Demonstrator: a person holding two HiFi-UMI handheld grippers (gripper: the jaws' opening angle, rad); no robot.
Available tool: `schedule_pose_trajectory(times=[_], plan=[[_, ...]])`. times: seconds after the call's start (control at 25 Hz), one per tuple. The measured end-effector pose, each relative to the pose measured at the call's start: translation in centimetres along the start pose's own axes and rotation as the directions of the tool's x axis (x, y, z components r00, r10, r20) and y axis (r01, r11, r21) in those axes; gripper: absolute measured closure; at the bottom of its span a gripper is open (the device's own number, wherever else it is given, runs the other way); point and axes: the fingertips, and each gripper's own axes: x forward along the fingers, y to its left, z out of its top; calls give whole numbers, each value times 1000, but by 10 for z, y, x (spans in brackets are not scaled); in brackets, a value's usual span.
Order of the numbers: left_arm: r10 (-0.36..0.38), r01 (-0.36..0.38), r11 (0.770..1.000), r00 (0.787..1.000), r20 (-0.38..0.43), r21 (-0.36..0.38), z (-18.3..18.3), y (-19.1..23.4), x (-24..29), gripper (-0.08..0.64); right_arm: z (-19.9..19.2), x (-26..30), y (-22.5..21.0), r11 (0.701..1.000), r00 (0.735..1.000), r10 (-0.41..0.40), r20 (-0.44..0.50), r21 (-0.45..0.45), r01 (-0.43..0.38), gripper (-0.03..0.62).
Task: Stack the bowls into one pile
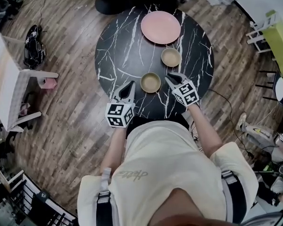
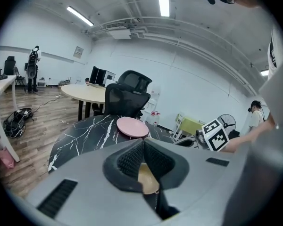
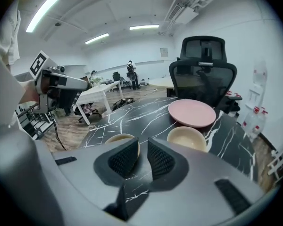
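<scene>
My right hand-held gripper [image 3: 142, 150] is slightly spread and empty, far bowl [image 3: 187, 138] just ahead of it, while my left hand-held gripper [image 2: 142, 146] is pressed together beside the near bowl [image 1: 150, 82].

Past the right gripper's [image 3: 142, 144] matt grey plastic shell and ribbed black pads [image 3: 124, 160], two smooth, matt tan bowls [image 3: 187, 138] and a matt pink plate [image 3: 192, 112] rest on a glossy, white-veined black marble-look table [image 3: 132, 114].
</scene>
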Motion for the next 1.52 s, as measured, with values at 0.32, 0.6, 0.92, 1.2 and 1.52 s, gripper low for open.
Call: schedule_pose_trajectory(times=[0.32,0.6,0.92,1.2,1.52], plan=[[29,-30,998,999,13,49,18,-24,-1,538,-2,-41,-36,998,996,-60,65,39,58,528],[17,-17,996,1000,-4,84,26,-46,15,538,-4,-66,-71,989,987,-119,110,95,109,526],[23,-18,993,999,-39,120,23,-59,42,538,-14,-70,-103,986,984,-134,118,115,121,526],[66,-57,992,994,-83,109,10,-51,57,538,-20,-50,-121,990,991,-91,98,113,80,526],[93,-86,995,989,-117,56,-7,-45,70,538,-11,-18,-142,994,995,-50,82,104,42,526]])
